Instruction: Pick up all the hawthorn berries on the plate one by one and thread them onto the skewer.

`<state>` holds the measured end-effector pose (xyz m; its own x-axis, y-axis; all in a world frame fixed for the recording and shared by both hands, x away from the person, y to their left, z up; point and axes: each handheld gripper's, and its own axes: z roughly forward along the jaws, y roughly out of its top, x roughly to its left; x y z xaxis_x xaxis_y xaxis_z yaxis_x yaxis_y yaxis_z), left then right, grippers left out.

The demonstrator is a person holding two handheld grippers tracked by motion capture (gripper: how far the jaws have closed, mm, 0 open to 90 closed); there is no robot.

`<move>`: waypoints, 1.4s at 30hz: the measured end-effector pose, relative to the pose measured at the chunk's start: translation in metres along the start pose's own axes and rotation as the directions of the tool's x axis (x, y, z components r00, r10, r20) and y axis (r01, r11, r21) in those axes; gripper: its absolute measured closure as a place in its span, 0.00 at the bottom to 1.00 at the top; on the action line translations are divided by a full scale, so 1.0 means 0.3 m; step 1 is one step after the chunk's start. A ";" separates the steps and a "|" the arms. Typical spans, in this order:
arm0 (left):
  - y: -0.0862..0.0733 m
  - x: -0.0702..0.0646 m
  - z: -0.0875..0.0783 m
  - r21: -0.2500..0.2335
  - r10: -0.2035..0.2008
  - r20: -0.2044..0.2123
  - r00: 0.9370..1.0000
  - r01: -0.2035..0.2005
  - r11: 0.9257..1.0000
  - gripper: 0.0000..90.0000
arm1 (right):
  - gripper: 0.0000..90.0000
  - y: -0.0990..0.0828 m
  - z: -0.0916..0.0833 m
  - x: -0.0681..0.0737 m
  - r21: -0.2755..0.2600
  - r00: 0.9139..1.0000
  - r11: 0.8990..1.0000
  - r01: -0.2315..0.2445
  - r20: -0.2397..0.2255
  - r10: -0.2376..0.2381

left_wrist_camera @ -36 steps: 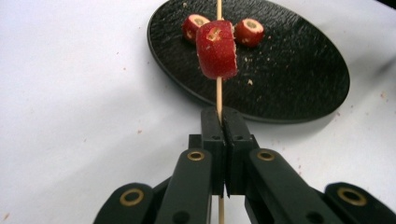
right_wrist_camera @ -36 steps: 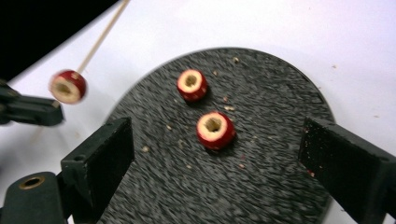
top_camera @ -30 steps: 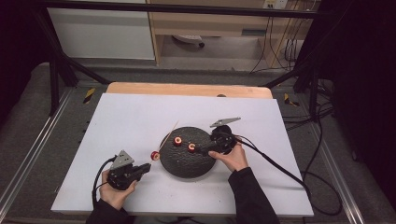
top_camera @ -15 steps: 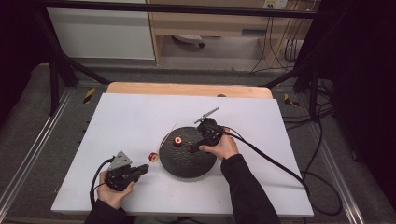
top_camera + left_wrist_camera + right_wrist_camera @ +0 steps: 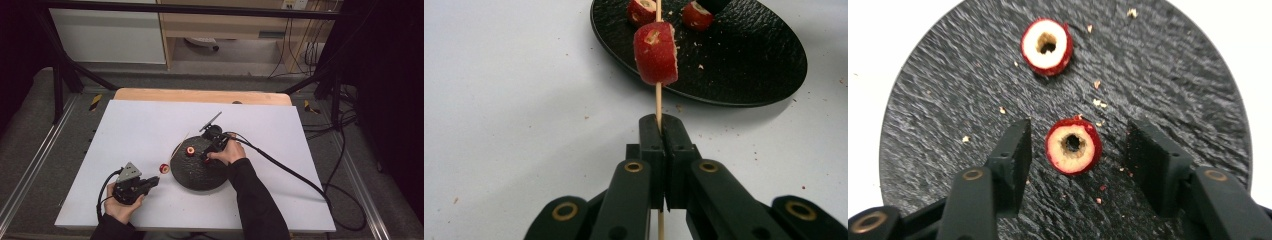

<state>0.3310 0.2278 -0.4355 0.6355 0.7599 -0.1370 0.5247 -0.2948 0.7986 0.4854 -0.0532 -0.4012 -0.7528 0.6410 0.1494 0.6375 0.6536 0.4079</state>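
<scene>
A round black plate [image 5: 197,172] [image 5: 1168,80] [image 5: 754,55] lies mid-table with two red cored fruit slices on it. My right gripper [image 5: 206,159] [image 5: 1075,145] is open over the plate, its jaws either side of the nearer slice [image 5: 1073,145]. The other slice [image 5: 190,150] [image 5: 1047,46] lies farther off. My left gripper [image 5: 152,182] [image 5: 661,130] is shut on a thin wooden skewer [image 5: 658,102] that carries a third red slice [image 5: 163,168] [image 5: 655,52], held just left of the plate.
The white table top [image 5: 130,130] has a wooden strip [image 5: 200,96] along its far edge. Crumbs are scattered on the plate and the table. A black cable [image 5: 285,167] trails from the right gripper to the right.
My right gripper has moved left and down over the plate, now open around a slice. The left gripper has risen slightly, the skewer with its slice pointing at the plate.
</scene>
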 end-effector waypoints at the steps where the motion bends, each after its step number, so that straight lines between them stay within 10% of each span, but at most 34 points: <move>1: 0.000 0.000 0.000 0.000 0.000 0.000 1.000 0.000 1.000 0.99 | 0.53 0.000 0.005 -0.001 0.008 1.000 1.000 -0.006 -0.003 0.006; 24: 0.000 -0.002 0.002 0.004 0.001 0.002 1.000 -0.001 1.000 0.99 | 0.67 0.005 0.028 -0.018 0.056 0.998 0.998 -0.036 -0.051 0.039; 42: 0.001 -0.008 -0.003 -0.008 0.006 0.003 1.000 -0.006 1.000 0.99 | 0.67 -0.008 -0.041 0.009 -0.014 0.996 0.999 -0.049 -0.080 0.048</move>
<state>0.3291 0.2263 -0.4344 0.6402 0.7564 -0.1339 0.5161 -0.2945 0.8043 0.4796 -0.0581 -0.3906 -0.7322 0.6374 0.2402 0.6713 0.6157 0.4126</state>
